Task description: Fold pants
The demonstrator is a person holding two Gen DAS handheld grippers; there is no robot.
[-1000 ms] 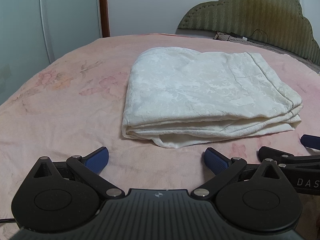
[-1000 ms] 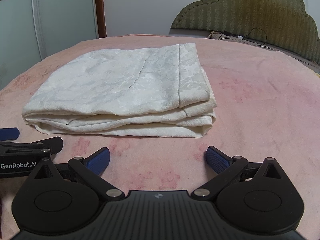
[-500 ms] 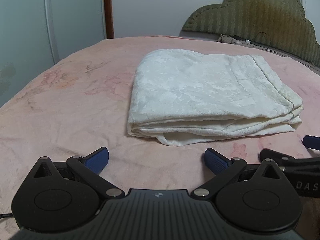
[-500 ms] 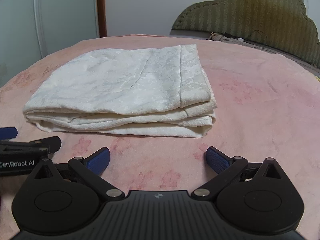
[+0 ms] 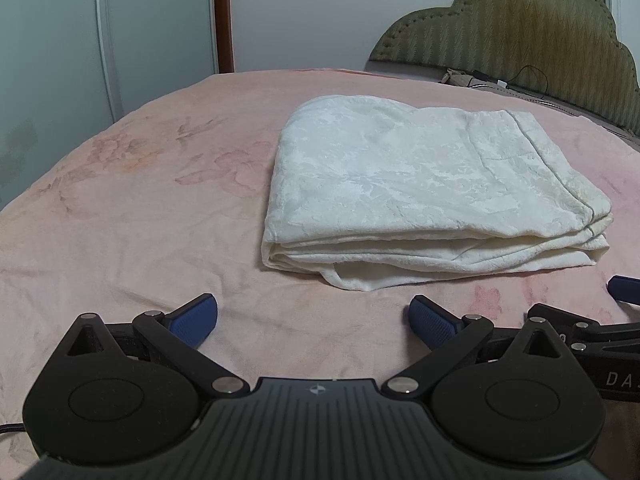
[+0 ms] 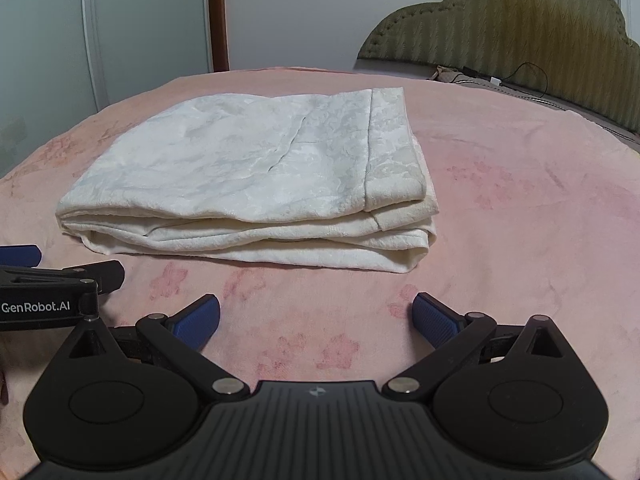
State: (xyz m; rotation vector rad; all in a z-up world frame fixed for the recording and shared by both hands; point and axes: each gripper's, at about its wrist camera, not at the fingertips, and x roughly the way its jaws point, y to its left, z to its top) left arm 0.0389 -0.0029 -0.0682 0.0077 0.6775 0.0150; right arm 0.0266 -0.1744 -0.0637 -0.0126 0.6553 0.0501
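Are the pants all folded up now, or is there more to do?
Looks done: the cream patterned pants lie folded in a neat stack on the pink flowered blanket. Nothing is in hand: the left gripper and right gripper are open, short of the stack. Nothing obvious is left.

The white pants [image 6: 256, 184] lie folded in a layered stack on the pink bed [image 6: 520, 208], just beyond the right tongs [image 6: 316, 316], whose blue pads [image 6: 430, 316] stand wide apart and empty
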